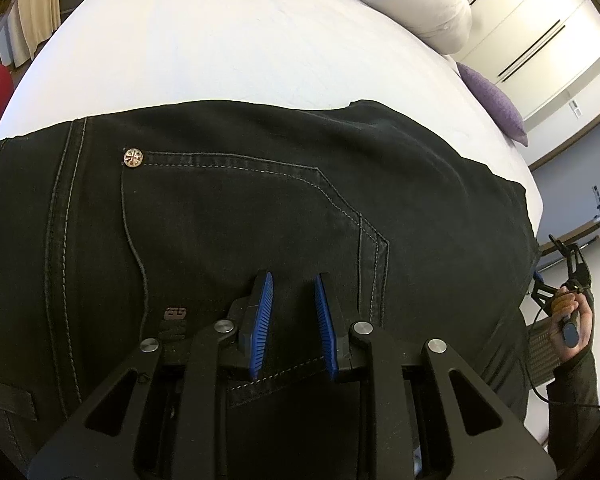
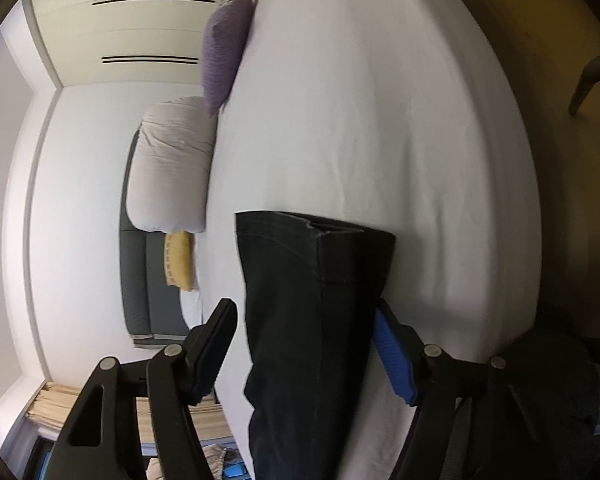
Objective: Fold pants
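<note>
two pillows [image 1: 424, 4] [image 1: 494, 102] beyond black pants [image 1: 260, 208] (on bed [image 1: 220, 48])

Pants [image 1: 240, 208]: matt black denim, pale stitching, shiny metal rivet [image 1: 133, 158]. My left gripper [image 1: 294, 312]: ribbed blue pads, matt black frame. Bed sheet [image 1: 220, 48]: smooth white cloth.

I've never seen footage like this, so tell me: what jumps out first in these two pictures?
Black pants sprawl across a white bed, a shiny rivet glinting at a pocket corner. The left hand-held gripper, with blue ribbed pads, hovers open right above the pocket. In the other view the right hand-held gripper straddles a pant leg, jaws wide, with a purple cushion beyond.
</note>
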Motion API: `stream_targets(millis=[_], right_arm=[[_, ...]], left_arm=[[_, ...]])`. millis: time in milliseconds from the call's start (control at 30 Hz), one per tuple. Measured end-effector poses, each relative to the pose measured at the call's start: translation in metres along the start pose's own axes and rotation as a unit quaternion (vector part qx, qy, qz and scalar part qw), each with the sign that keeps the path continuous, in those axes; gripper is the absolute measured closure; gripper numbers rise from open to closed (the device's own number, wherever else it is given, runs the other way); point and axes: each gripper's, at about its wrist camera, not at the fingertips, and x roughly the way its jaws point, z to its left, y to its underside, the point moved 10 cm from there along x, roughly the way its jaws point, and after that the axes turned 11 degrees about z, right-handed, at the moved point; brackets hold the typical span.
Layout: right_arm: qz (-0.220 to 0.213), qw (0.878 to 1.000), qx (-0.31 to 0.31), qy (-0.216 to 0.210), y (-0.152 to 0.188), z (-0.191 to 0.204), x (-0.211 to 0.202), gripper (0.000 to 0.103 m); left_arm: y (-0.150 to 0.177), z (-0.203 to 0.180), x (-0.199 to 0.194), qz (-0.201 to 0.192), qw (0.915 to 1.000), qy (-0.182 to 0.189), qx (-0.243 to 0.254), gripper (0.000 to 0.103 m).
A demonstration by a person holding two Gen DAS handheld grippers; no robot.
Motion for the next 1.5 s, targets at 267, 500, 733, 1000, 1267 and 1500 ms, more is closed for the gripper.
stream_targets(millis=[267, 500, 733, 1000, 1267, 1500], right_arm=[[-0.006, 0.999, 0.000, -0.043, 0.000, 0.006, 0.001, 0.047], [-0.029, 0.998, -0.012, -0.058, -0.003, 0.006, -0.014, 0.050], [-0.045, 0.995, -0.003, -0.085, -0.014, -0.003, -0.014, 0.050], [-0.008, 0.998, -0.030, -0.056, -0.010, 0.002, 0.009, 0.068], [-0.004, 0.996, -0.084, 0.028, -0.014, 0.015, 0.021, 0.095], [-0.016, 0.989, -0.128, 0.073, -0.008, 0.028, 0.015, 0.097]], left_arm=[[0.001, -0.001, 0.001, 0.001, 1.0000, 0.000, 0.002, 0.082], [0.001, -0.001, 0.002, 0.000, 1.0000, -0.003, 0.002, 0.082], [0.000, -0.001, 0.002, 0.000, 1.0000, -0.005, 0.003, 0.082], [0.000, -0.002, 0.003, 0.001, 1.0000, -0.009, 0.005, 0.082], [0.000, -0.002, 0.003, 0.001, 1.0000, -0.008, 0.004, 0.082], [0.001, 0.000, 0.002, -0.002, 1.0000, -0.001, 0.002, 0.082]])
